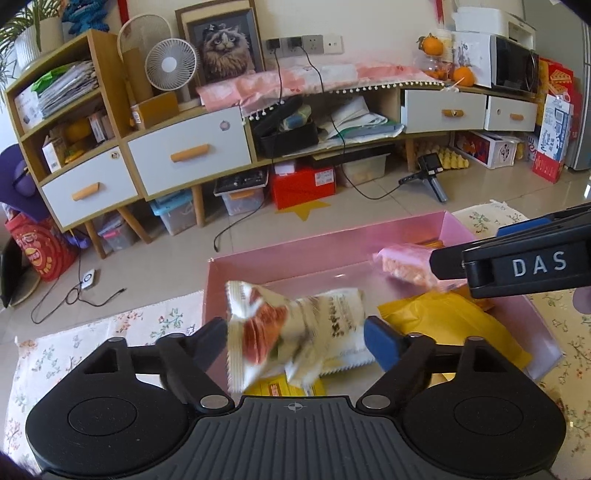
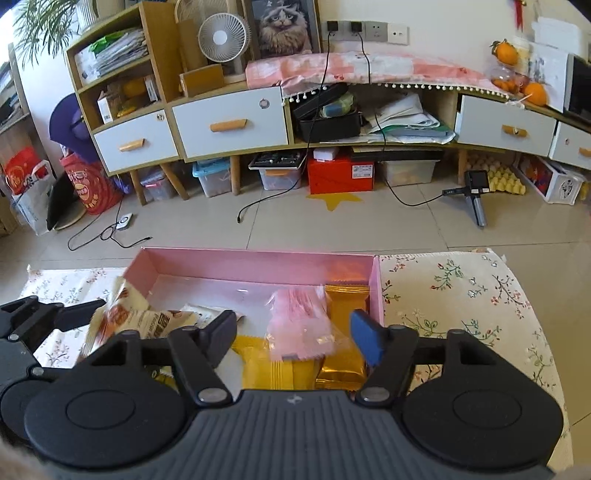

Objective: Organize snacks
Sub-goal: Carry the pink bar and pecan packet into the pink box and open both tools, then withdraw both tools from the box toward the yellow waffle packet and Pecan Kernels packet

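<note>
Both tools stand spread over the pink box [image 2: 258, 260]: white packet [image 1: 295, 332] between left tool [image 1: 295, 334], pink packet [image 2: 299, 321] between right tool [image 2: 293, 332].

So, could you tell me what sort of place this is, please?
Probably a home living room: a low cabinet with a fan, a cat picture, and a floor rug.

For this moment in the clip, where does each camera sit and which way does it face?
Left wrist view: sits on the left gripper, looking down and forward into the pink box at a white snack packet; the right gripper enters from the right.
Right wrist view: sits on the right gripper, facing the same box over a pink packet; the left gripper shows at left.
Both share the box, the flowered cloth and the cabinet behind.
</note>
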